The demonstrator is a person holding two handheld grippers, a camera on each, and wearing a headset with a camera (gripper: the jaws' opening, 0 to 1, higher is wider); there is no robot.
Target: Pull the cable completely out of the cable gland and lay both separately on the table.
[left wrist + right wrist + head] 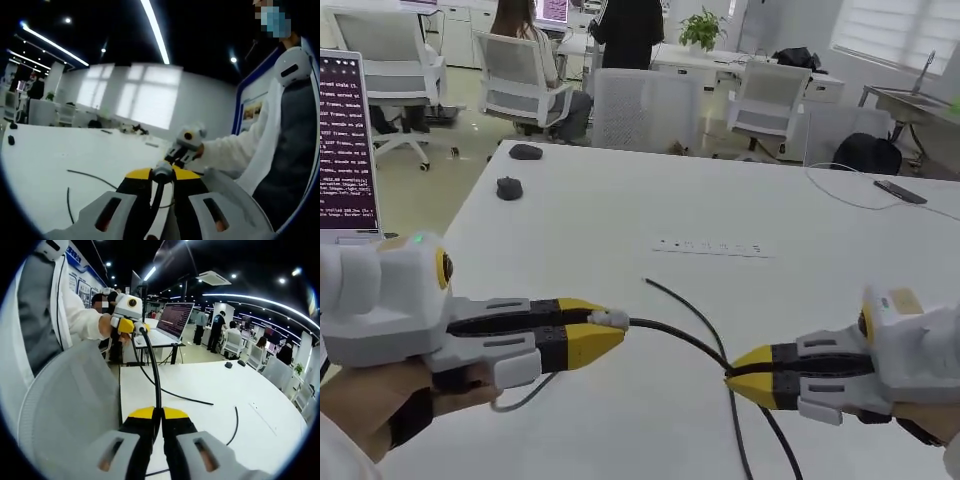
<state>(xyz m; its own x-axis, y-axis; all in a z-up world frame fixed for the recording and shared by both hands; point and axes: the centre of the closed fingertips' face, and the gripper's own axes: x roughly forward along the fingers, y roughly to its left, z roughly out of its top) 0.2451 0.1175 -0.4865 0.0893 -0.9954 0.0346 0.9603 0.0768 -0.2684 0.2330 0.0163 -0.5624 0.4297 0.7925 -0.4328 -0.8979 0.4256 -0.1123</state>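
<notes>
The left claw [603,330] is pinching shut on the grey cable gland [611,320], holding it above the white surface [740,200]. The black cable [675,335] is running from the gland to the right claw [732,378], which is clamping tightly around it, the loose ends lying on the surface.

A small, pale grey cable gland [610,319] was clamped between the yellow tips of the left gripper [616,325], above the white table [620,200]. A thin black cable [675,334] ran out of it and sloped gently down to the right gripper [730,376], whose closed jaws pinched it. Beyond that grip the cable drooped to the table, where a loose length curved away. How deep it sat inside the gland was unclear.
</notes>
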